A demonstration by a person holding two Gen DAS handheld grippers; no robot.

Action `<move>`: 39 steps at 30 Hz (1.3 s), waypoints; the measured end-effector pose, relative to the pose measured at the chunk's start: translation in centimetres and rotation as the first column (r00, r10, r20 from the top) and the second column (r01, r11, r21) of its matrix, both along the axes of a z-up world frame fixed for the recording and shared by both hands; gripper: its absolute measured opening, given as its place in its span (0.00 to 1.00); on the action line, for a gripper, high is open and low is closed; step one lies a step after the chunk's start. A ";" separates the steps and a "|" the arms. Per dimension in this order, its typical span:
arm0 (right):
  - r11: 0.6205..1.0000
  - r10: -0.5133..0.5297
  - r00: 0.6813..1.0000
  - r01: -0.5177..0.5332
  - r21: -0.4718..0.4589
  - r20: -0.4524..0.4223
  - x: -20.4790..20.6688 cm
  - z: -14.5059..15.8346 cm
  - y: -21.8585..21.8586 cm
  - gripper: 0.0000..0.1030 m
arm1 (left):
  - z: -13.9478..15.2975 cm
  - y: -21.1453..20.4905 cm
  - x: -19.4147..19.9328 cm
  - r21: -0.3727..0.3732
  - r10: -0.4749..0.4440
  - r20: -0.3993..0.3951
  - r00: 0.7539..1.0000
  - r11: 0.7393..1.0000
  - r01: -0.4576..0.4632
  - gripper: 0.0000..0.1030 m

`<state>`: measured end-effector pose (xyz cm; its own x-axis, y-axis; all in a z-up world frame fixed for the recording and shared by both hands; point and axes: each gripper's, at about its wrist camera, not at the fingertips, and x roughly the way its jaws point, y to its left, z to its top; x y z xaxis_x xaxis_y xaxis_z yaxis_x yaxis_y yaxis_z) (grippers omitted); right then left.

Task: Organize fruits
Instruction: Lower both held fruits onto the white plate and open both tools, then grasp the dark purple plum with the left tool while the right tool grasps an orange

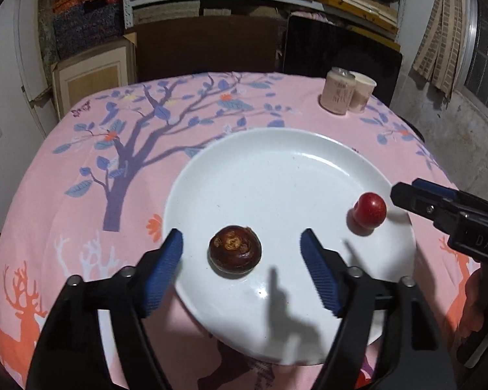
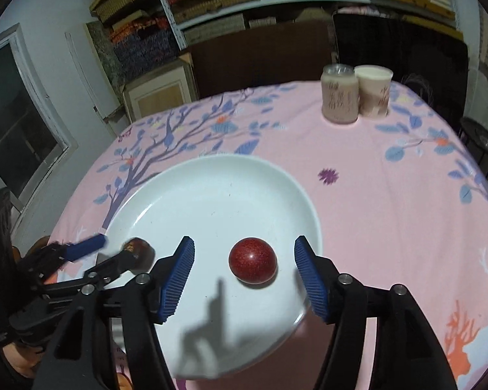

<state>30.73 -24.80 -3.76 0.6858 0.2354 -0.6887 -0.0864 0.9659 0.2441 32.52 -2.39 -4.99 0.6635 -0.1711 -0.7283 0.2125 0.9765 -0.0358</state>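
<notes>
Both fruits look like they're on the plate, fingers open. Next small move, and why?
Probably back both grippers off the white plate. The brown fruit sits between the left gripper's open fingers, untouched, and the red fruit likewise in the right gripper. Both appear placed; no other fruit shows on the tablecloth.

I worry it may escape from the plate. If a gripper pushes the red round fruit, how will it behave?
The red fruit looks nearly spherical, so it would probably roll easily on the smooth white plate. Its glossy skin may be slippery. The plate's raised rim might stop a slow roll.
</notes>
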 end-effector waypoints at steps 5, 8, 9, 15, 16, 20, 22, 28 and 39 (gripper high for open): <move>1.000 0.021 1.000 -0.021 -0.016 0.017 -4.8 1.1 -0.4 0.63 | 2.0 1.3 -4.9 -0.043 -0.035 0.035 0.999 0.998 0.037 0.76; 0.999 0.029 0.999 -0.029 -0.014 0.036 -9.4 1.3 -1.0 0.70 | 2.3 1.9 -9.5 -0.019 -0.083 0.046 0.996 0.996 0.084 0.77; 0.999 0.033 0.999 -0.033 -0.014 0.042 -11.1 1.2 -1.2 0.70 | 2.3 2.1 -11.2 -0.003 -0.095 0.053 0.994 0.995 0.096 0.77; 1.000 0.015 0.998 -0.016 0.015 0.059 -19.4 -0.7 -2.4 0.71 | 0.4 3.7 -20.8 0.050 -0.147 0.042 0.988 0.988 0.145 0.79; 0.999 0.014 0.998 -0.015 0.032 0.055 -20.4 -1.1 -2.6 0.71 | 0.0 4.0 -21.9 0.049 -0.148 0.036 0.988 0.988 0.146 0.79; 0.996 0.016 1.000 -0.017 0.085 0.016 -23.1 -2.8 -2.8 0.71 | -1.9 5.1 -24.3 0.018 -0.118 -0.021 0.993 0.993 0.118 0.79; 0.996 0.026 1.000 -0.026 0.085 0.005 -23.9 -3.1 -2.4 0.70 | -2.5 5.6 -24.1 -0.019 -0.085 -0.049 0.995 0.996 0.084 0.79; 0.999 0.038 0.997 -0.038 0.012 0.062 -27.1 -2.1 -1.6 0.70 | -3.2 4.1 -26.8 -0.022 -0.141 -0.043 0.989 0.990 0.140 0.79; 0.999 0.041 0.998 -0.041 0.004 0.045 -28.3 -2.8 -1.7 0.70 | -5.7 1.8 -29.0 0.055 -0.186 -0.075 0.980 0.980 0.191 0.48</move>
<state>2.44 -26.53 -6.51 0.7059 0.2671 -0.6560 -0.1366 0.9601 0.2439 3.52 -0.54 -10.69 0.5712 -0.2419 -0.7843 0.3921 0.9199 0.0019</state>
